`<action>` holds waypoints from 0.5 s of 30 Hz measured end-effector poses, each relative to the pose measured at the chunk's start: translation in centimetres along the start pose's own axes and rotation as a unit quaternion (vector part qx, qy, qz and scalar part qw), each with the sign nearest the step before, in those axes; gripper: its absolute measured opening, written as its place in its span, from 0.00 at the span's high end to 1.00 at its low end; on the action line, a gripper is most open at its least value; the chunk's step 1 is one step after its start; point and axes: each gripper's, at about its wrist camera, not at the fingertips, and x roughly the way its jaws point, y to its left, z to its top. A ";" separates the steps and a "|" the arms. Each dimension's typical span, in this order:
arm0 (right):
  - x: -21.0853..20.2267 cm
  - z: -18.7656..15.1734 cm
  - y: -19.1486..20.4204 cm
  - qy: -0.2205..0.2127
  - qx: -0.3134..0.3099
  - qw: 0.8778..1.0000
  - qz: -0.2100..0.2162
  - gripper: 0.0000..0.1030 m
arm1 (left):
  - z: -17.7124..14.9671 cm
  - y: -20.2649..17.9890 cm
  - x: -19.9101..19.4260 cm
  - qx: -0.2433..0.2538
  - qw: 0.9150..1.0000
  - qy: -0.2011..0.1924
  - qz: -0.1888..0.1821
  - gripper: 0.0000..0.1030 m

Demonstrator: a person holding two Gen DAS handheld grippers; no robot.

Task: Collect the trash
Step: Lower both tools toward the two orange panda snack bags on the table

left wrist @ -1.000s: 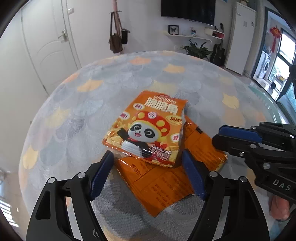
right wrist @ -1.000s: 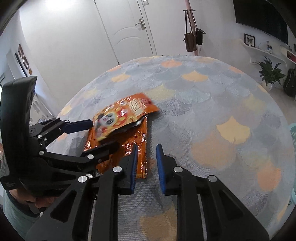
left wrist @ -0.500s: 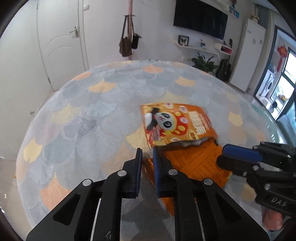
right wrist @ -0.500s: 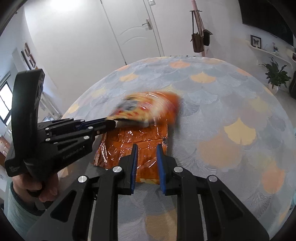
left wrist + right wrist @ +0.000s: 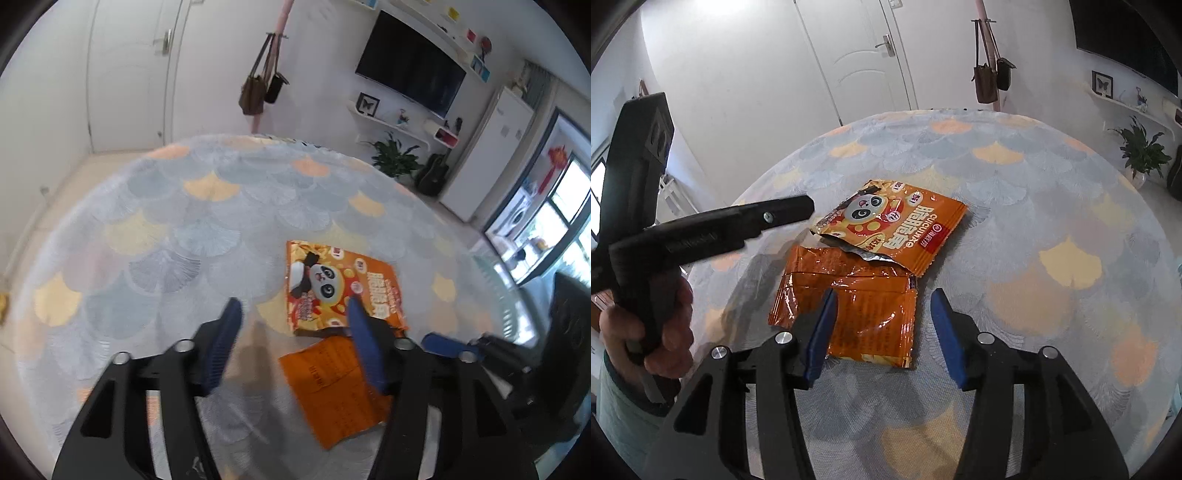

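Wrappers (image 5: 864, 295) flat; both tools tilted down, jaws opening, empty.

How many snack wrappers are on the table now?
2. The panda wrapper lies farther back, face up. The plain orange wrapper lies nearer, its far edge tucked under the panda one. More could be hidden beneath them.

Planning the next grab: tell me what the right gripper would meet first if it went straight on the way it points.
Probably the plain orange wrapper: the right gripper, jaws opening and empty, points down at it, with the panda snack bag beyond. Depth is uncertain.
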 end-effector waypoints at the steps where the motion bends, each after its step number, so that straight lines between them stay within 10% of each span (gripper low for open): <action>1: 0.2 0.1 0.0 0.004 0.000 1.000 0.003 0.51 | 0.3 0.0 0.3 -0.001 1.000 0.001 0.005 0.39; 5: 0.8 0.1 1.2 0.022 -0.017 1.000 -0.005 0.22 | 1.1 0.2 0.5 -0.016 1.000 -0.005 0.021 0.39; 9: 1.6 0.0 3.7 0.037 -0.048 0.998 -0.005 0.14 | 0.0 1.5 -0.9 -0.030 0.999 -0.020 0.027 0.39; 12: 3.1 0.2 5.0 0.051 -0.064 0.995 -0.051 0.14 | -0.8 2.6 -1.6 -0.046 0.998 -0.026 0.018 0.41; 15: 3.6 0.2 5.9 0.048 -0.080 0.991 -0.095 0.35 | -1.1 3.5 -2.1 -0.058 0.998 -0.028 0.006 0.41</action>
